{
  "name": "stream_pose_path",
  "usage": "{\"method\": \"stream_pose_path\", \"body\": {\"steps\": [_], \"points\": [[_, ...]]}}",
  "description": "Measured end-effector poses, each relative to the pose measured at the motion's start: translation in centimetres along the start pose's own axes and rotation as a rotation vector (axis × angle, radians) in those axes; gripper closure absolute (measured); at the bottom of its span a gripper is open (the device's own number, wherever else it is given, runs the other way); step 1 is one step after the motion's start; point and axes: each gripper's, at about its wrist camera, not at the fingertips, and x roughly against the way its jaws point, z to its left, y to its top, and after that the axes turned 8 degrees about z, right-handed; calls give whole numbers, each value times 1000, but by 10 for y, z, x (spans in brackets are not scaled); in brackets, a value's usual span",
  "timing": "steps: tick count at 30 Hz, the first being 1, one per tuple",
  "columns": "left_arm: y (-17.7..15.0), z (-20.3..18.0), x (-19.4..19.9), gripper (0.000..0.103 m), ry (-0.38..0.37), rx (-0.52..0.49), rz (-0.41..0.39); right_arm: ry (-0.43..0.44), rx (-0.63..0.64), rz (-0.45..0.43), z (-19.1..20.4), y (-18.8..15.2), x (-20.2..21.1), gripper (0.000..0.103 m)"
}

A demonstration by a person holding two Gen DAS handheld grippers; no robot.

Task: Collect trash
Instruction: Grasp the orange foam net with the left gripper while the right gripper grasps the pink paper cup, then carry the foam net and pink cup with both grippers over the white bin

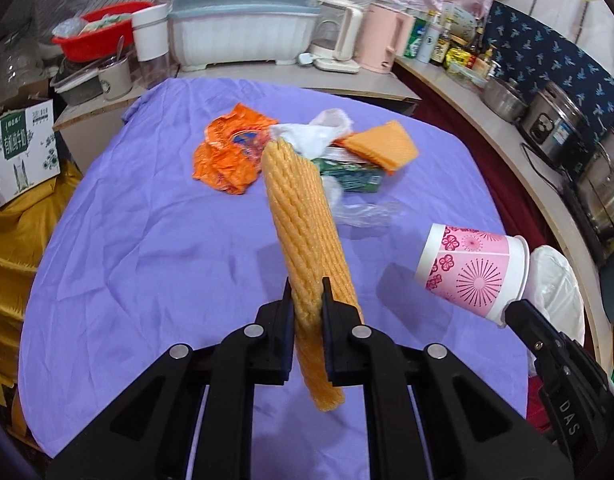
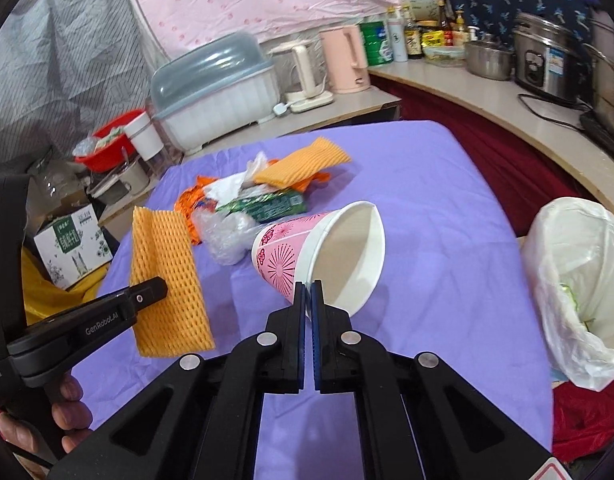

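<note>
My left gripper [image 1: 306,288] is shut on an orange foam net sleeve [image 1: 303,220] and holds it above the purple tablecloth [image 1: 147,260]; the sleeve also shows in the right wrist view [image 2: 167,276]. My right gripper [image 2: 308,286] is shut on the rim of a pink-and-white paper cup [image 2: 327,252], tilted above the cloth; the cup also shows in the left wrist view [image 1: 471,272]. A pile of trash lies further back: an orange wrapper [image 1: 231,152], a second foam net [image 1: 381,146], a green packet [image 1: 355,178], white tissue [image 1: 319,132] and clear plastic [image 1: 367,212].
A bin lined with a white bag [image 2: 579,288] stands at the table's right edge. Behind the table a counter holds a dish rack [image 1: 243,20], kettles [image 1: 381,38], a red basin [image 1: 99,32] and pots [image 1: 555,120]. A cardboard box [image 1: 21,152] sits left.
</note>
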Motion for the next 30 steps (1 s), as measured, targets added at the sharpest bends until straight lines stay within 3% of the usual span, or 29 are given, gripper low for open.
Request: {"method": "stream_pose_path", "body": {"steps": [13,30], "points": [[-27,-110,36,92,-45,-191,-46,-66,-156,-123,-93,-15,73,100],[-64,-264,35,92,-105,-450,-46,-177,-360,-216,-227,-49,134,100]]}}
